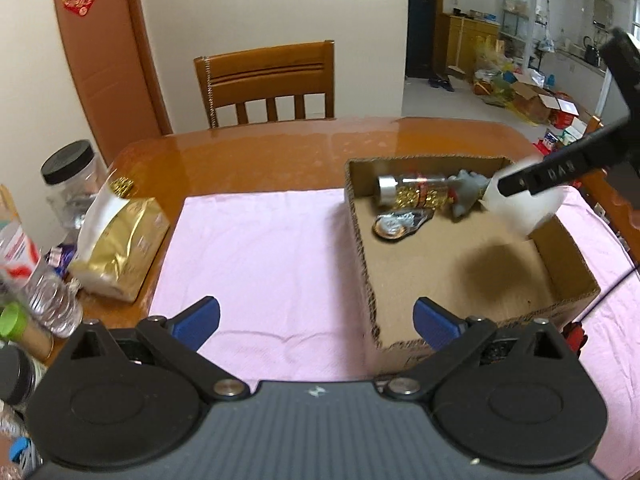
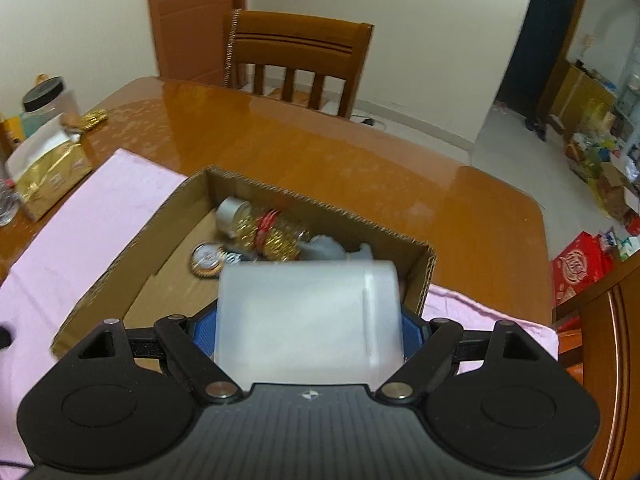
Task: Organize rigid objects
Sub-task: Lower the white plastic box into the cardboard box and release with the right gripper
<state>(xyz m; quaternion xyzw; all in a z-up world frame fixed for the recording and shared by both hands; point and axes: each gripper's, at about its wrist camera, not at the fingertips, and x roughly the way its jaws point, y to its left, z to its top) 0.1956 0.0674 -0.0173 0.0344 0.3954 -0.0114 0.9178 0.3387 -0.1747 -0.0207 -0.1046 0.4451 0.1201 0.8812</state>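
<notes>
An open cardboard box (image 1: pixel 362 236) (image 2: pixel 168 208) stands on a pink cloth (image 1: pixel 256 256). Inside lie a clear bottle with gold filling (image 1: pixel 416 192) (image 2: pixel 264 232), a grey figure (image 1: pixel 468 194) (image 2: pixel 324 248) and a round gold-rimmed tin (image 1: pixel 394 226) (image 2: pixel 208 260). My right gripper (image 2: pixel 308 328) is shut on a white translucent plastic container (image 2: pixel 308 316) and holds it above the box's near right part; it shows in the left wrist view (image 1: pixel 524 200) too. My left gripper (image 1: pixel 316 320) is open and empty above the cloth at the box's front left corner.
A gold tissue pack (image 1: pixel 120 240) (image 2: pixel 48 176), a black-lidded clear jar (image 1: pixel 70 176) (image 2: pixel 44 100) and bottles (image 1: pixel 44 288) crowd the wooden table's (image 1: pixel 256 156) left edge. A wooden chair (image 1: pixel 268 80) (image 2: pixel 296 56) stands behind the table.
</notes>
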